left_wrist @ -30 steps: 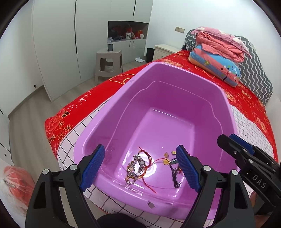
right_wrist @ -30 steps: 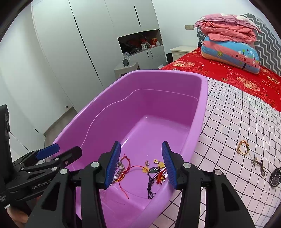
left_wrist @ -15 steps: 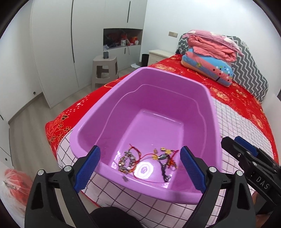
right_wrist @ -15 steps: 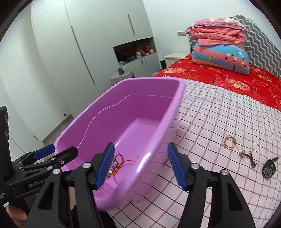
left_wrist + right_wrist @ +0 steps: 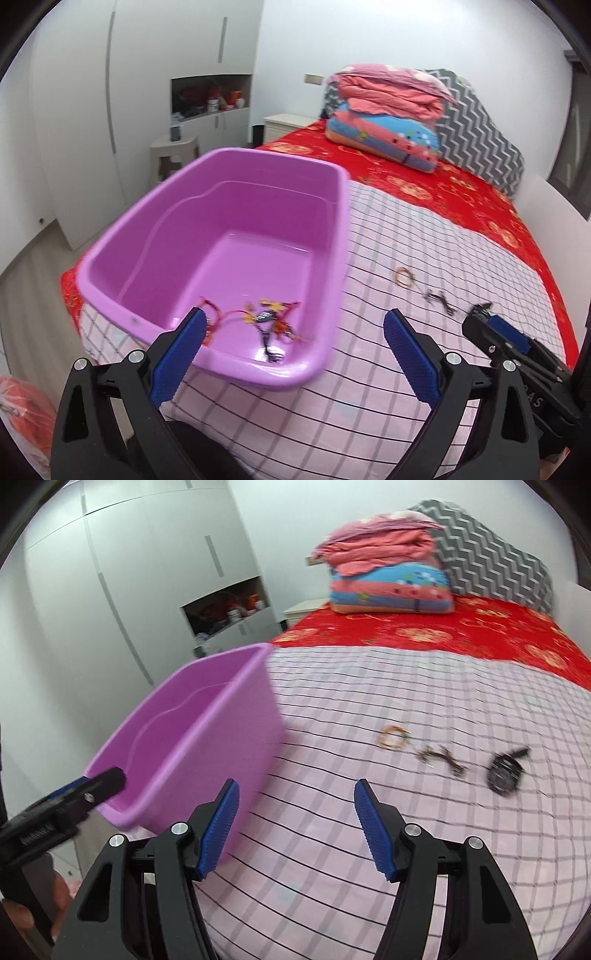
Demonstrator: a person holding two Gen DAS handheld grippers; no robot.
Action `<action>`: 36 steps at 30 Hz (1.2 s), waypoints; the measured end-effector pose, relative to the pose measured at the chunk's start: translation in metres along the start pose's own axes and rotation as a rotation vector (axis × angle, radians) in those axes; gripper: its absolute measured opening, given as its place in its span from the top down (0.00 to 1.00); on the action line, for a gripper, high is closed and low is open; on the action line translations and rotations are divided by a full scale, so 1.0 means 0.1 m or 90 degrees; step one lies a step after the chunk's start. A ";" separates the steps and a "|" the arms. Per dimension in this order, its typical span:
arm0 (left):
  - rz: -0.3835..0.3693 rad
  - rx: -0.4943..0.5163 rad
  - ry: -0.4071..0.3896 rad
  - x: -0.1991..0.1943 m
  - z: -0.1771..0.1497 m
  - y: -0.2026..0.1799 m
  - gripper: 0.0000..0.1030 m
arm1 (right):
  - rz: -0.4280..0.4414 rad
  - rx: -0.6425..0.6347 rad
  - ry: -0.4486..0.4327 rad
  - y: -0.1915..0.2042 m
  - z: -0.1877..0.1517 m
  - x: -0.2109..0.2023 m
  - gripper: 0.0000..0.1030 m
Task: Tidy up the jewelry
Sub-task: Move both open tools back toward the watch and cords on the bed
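While both tools are held spread apart with nothing gripped, the left gripper (image 5: 291, 343) is seen above the near rim of the purple tub (image 5: 147, 236), and the right gripper (image 5: 295, 827) above the checked pink sheet (image 5: 332, 849). Three loose pieces are laid in a row on that sheet, well apart from the tub: an orange bracelet (image 5: 394, 736), a dark chain (image 5: 441, 758) and a black watch (image 5: 504, 770) (blurred). A red bedspread (image 5: 443, 184), folded quilts (image 5: 388, 122) and white wardrobes (image 5: 147, 74) are seen beyond. A tangle of jewelry (image 5: 262, 319) is contained in the tub.
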State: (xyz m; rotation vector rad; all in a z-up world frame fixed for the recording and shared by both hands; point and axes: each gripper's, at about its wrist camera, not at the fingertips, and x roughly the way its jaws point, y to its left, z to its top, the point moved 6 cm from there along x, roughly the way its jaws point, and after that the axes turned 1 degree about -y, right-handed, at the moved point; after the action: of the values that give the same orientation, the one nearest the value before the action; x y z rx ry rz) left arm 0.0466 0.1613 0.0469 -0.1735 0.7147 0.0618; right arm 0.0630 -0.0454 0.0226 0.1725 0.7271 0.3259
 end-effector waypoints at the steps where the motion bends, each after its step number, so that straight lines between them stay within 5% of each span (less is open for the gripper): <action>1: -0.010 0.006 0.000 0.00 -0.02 -0.08 0.08 | -0.012 0.009 -0.001 -0.12 -0.05 -0.04 0.40; 9: -0.085 0.079 0.003 0.01 -0.25 -0.78 0.08 | -0.075 0.065 -0.008 -0.86 -0.34 -0.29 0.40; 20: -0.112 0.123 0.037 0.44 -0.50 -1.40 0.08 | -0.140 0.112 -0.028 -1.68 -0.63 -0.45 0.39; 36: -0.080 0.145 0.086 1.94 -0.54 -2.06 0.08 | -0.199 0.132 0.016 -2.63 -0.52 0.43 0.39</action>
State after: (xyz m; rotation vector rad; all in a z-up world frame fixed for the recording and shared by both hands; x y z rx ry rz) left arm 0.1814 -0.0518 -0.0923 -0.0041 0.8380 -0.1520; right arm 0.1188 -0.2741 -0.1122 0.2480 0.7997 -0.0455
